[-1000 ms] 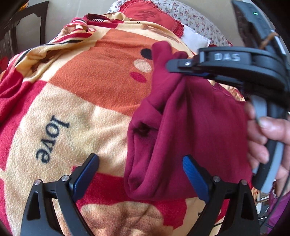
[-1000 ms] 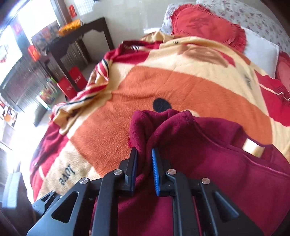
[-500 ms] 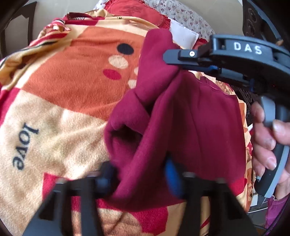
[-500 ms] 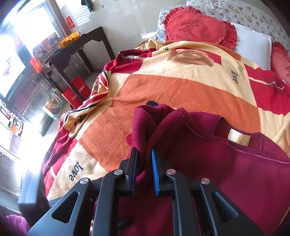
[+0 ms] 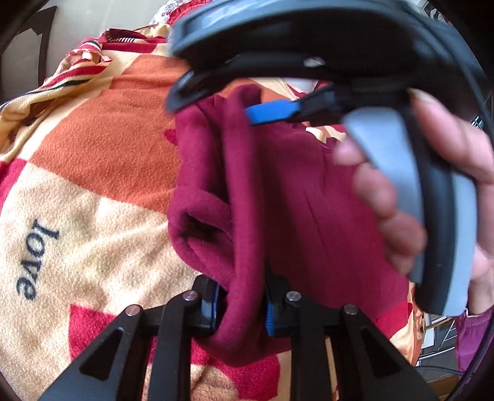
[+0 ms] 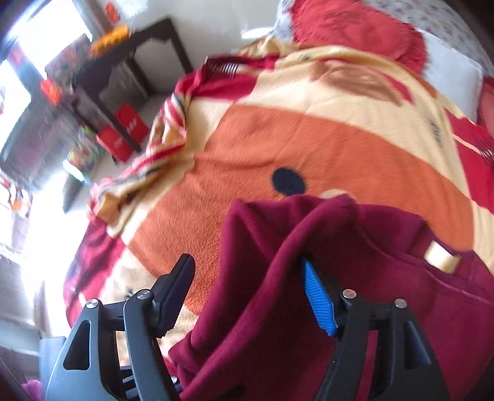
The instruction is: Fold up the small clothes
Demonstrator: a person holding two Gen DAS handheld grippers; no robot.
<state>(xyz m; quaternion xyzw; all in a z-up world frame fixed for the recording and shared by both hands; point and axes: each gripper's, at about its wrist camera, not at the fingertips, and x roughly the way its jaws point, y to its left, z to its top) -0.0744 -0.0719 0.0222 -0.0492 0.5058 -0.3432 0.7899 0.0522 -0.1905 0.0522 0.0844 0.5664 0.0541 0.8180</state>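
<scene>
A dark red fleece garment (image 5: 278,200) lies bunched on an orange, cream and red blanket (image 5: 92,148). My left gripper (image 5: 242,303) is shut on a thick fold of the garment at its near edge. My right gripper (image 6: 247,283) is open, its jaws wide apart, with a raised fold of the garment (image 6: 308,246) standing loose between them. The right gripper also shows from the side in the left wrist view (image 5: 271,112), close above the garment, held by a hand. A tan label (image 6: 441,257) shows at the garment's neck.
The blanket (image 6: 308,138) covers a bed. Red heart cushions (image 6: 355,27) and a white pillow (image 6: 454,74) lie at the far end. A dark side table (image 6: 123,61) and red boxes (image 6: 123,132) stand on the floor to the left of the bed.
My left gripper closed on the garment's near fold. My right gripper opened and let go of the raised fold, and has come nearer the left gripper.
</scene>
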